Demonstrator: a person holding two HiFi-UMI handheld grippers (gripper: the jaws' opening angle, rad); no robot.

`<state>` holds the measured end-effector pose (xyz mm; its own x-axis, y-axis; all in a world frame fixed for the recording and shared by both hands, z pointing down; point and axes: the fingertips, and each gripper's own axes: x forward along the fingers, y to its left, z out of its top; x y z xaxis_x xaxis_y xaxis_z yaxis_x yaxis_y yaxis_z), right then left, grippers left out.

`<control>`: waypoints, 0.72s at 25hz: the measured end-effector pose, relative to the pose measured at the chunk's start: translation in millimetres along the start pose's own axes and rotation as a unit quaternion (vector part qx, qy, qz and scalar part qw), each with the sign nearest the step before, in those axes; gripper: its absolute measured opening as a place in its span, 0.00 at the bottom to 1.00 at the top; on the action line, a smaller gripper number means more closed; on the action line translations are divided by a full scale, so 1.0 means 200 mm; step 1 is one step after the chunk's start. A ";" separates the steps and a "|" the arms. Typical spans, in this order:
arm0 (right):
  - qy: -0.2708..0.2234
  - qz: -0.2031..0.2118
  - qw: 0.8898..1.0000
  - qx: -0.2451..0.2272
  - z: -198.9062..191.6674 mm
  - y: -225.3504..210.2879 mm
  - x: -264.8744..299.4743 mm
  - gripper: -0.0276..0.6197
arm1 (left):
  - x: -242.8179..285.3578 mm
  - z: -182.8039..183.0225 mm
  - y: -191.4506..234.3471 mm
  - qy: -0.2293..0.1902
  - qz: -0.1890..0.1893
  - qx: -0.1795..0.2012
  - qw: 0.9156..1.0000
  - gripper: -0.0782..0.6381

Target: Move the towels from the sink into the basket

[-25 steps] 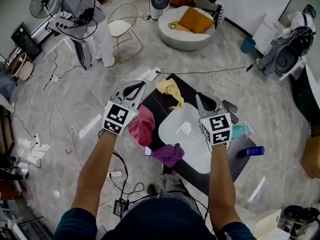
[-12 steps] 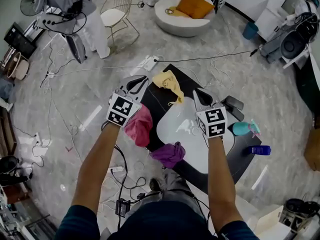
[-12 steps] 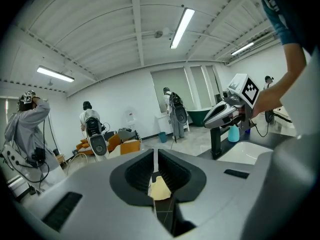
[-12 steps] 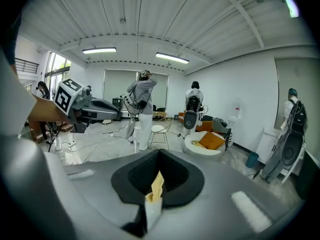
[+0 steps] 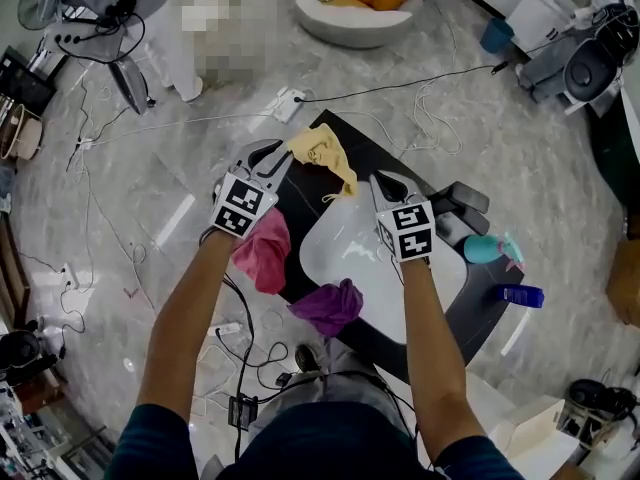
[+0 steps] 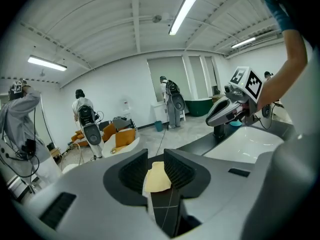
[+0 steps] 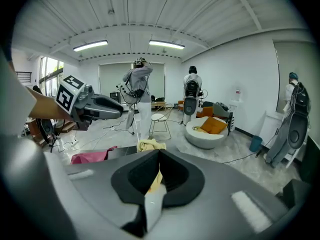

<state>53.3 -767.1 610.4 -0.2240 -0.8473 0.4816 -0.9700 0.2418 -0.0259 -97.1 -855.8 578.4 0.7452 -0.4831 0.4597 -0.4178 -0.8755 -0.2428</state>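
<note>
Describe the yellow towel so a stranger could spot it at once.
Find the black counter holding the white sink. At its far corner, beyond the sink, lies the yellow towel, crumpled. It is the only yellow cloth: the pink towel sits at the left edge, the purple towel at the near edge.

No legible words or numbers, only square marker patterns [image 5: 244,219] on left claw [image 5: 266,152] and right claw [image 5: 387,179]

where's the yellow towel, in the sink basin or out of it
Out. The yellow towel lies crumpled on the far corner of the black counter, beyond the white sink basin.
</note>
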 end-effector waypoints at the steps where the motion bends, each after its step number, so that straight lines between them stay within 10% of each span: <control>1: 0.006 0.002 1.000 0.002 -0.03 0.00 0.03 0.06 | 0.03 -0.03 0.00 0.005 -0.001 0.000 1.000 0.23; 18: 0.084 0.046 0.995 0.015 -0.51 0.02 0.38 0.16 | 0.49 -0.47 -0.05 0.076 -0.025 0.005 0.997 0.37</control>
<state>42.0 -783.0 736.3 -0.2947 -0.7309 0.6156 -0.9493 0.2976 -0.1011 -67.7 -892.9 705.8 0.6781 -0.4314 0.5950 -0.3762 -0.8992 -0.2233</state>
